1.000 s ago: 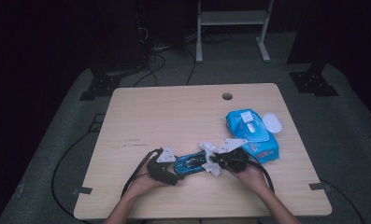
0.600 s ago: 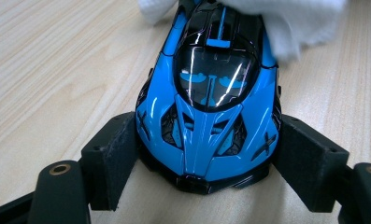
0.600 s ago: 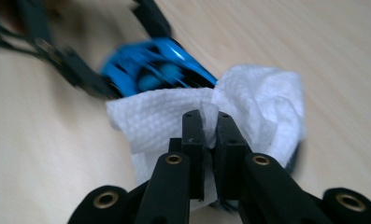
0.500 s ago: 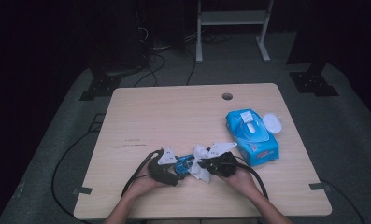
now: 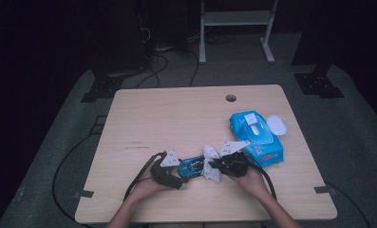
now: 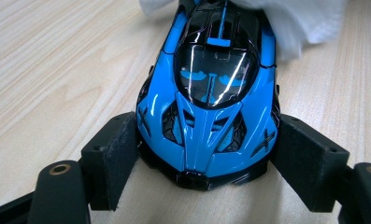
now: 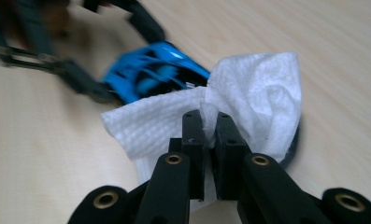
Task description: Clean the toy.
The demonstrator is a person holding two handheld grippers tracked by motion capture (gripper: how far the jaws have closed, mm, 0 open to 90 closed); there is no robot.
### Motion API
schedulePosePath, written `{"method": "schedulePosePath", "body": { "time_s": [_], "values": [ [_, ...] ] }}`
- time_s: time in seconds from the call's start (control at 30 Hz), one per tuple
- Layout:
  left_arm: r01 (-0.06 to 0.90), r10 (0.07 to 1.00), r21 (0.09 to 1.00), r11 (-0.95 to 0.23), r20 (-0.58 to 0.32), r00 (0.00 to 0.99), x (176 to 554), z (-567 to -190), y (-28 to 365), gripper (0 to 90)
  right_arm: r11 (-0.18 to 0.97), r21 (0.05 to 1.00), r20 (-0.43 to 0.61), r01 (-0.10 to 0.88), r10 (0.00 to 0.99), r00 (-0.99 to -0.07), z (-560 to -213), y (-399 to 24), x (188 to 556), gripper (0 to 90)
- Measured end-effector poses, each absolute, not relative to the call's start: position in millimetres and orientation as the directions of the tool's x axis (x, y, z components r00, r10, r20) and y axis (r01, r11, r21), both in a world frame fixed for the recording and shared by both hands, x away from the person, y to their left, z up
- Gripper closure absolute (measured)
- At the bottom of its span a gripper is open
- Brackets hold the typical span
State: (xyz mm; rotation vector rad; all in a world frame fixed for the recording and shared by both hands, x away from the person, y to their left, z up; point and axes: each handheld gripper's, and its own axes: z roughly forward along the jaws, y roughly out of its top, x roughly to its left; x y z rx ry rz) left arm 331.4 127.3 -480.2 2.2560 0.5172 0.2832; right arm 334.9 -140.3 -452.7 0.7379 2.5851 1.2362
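At six o'clock on the pale wooden table (image 5: 176,114), lying: one blue toy car (image 5: 192,166), tail half hidden under one white wipe (image 5: 212,167). Gripping the car's nose between its pads: left gripper (image 6: 204,156). Pinching the wipe tight: right gripper (image 7: 209,122). At three o'clock, resting: one blue wipe pack (image 5: 255,135). All around, staying dark: room, cables hardly showing.

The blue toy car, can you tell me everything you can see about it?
The toy car is shiny blue with black trim, a dark glossy windscreen and a low, sporty nose. It looks like hard plastic or painted metal. It sits flat on the wooden table. The left claw grips its front end from both sides. A crumpled white wipe, pinched in the right claw, lies over its rear.
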Motion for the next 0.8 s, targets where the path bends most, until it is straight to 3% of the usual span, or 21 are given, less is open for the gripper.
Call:
{"method": "schedulePosePath", "body": {
  "time_s": [0.13,0.33,0.4,0.53,0.67,0.8],
  "values": [
    [0.272,0.451,0.747,-0.607,0.041,0.891,331.2,-480.4,126.9,24.5,0.548,0.772,0.049,0.321,0.453,-0.890,-446.4,-134.2,329.4,80.3],
    [0.266,0.448,0.749,-0.607,0.045,0.893,331.7,-481.1,126.9,24.4,0.560,0.803,-0.075,0.202,0.432,-0.899,-431.9,-136.8,319.7,53.8],
    [0.267,0.449,0.748,-0.607,0.045,0.892,331.4,-481.1,126.7,24.4,0.551,0.816,-0.106,0.175,0.440,-0.892,-430.4,-138.6,323.6,48.6],
    [0.271,0.452,0.751,-0.602,0.041,0.891,331.3,-481.2,126.5,24.4,0.567,0.800,-0.070,0.197,0.414,-0.908,-439.7,-134.7,338.9,42.7],
    [0.270,0.447,0.749,-0.605,0.039,0.894,332.0,-481.0,127.5,24.5,0.598,0.775,-0.048,0.205,0.380,-0.924,-452.7,-127.3,345.9,47.8],
    [0.268,0.447,0.749,-0.606,0.043,0.893,331.7,-481.0,127.1,24.5,0.576,0.788,-0.057,0.217,0.420,-0.906,-452.2,-135.9,345.3,70.5]
  ]
}}
